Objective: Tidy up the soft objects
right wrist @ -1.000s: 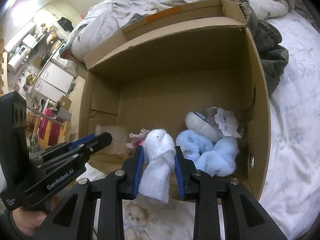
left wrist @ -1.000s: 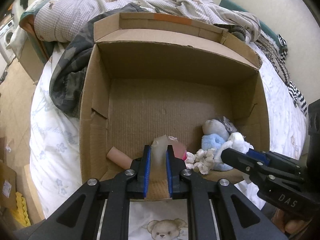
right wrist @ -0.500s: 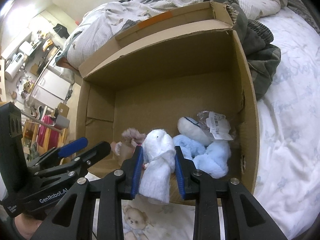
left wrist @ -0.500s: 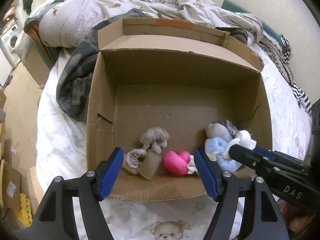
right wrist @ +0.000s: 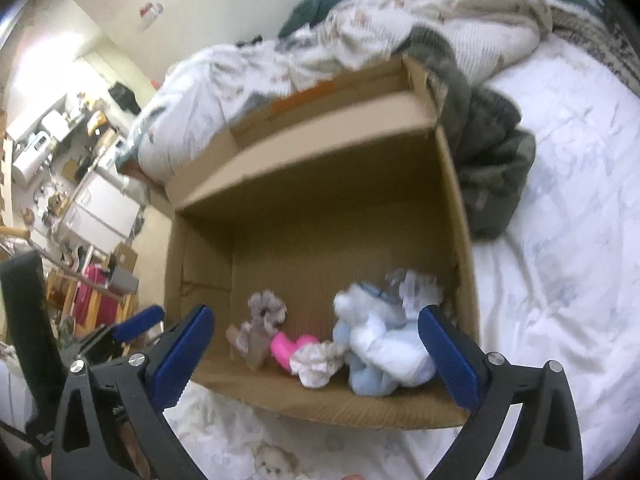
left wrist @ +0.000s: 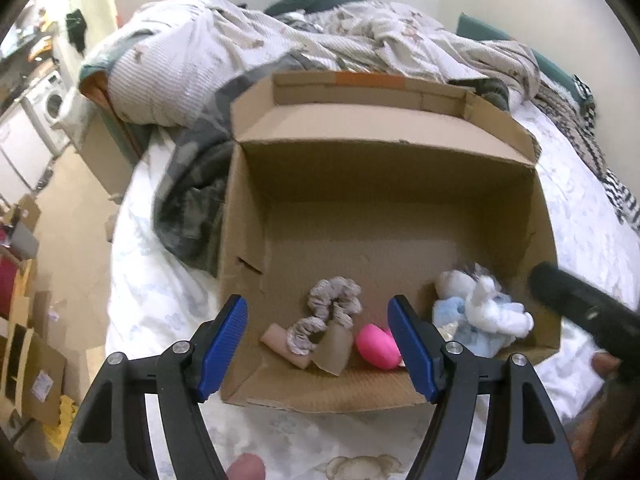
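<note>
An open cardboard box [left wrist: 372, 224] [right wrist: 460, 216] lies on the bed. Along its near wall lie a grey scrunchie [left wrist: 334, 304] [right wrist: 266, 310], a pink soft piece [left wrist: 378, 346] [right wrist: 288, 346], a beige piece [left wrist: 276, 338], a white frilly piece [right wrist: 316, 360] and a heap of light blue and white plush things [left wrist: 486, 316] [right wrist: 384, 344]. My left gripper [left wrist: 318, 344] is open and empty, held above the box's near edge. My right gripper [right wrist: 316, 348] is open and empty over the same edge; its body shows at the right of the left wrist view [left wrist: 584, 308].
A rumpled quilt [left wrist: 248, 56] and dark green blanket [left wrist: 188, 204] [right wrist: 488, 152] lie behind and beside the box. White bedsheet [right wrist: 560, 240] surrounds it. Floor with cartons [left wrist: 32, 368] and furniture [right wrist: 88, 208] lies left of the bed.
My left gripper opened and dropped its beige piece into the box. My right gripper opened and let the white plush fall onto the blue heap. Both grippers drew back and up.
</note>
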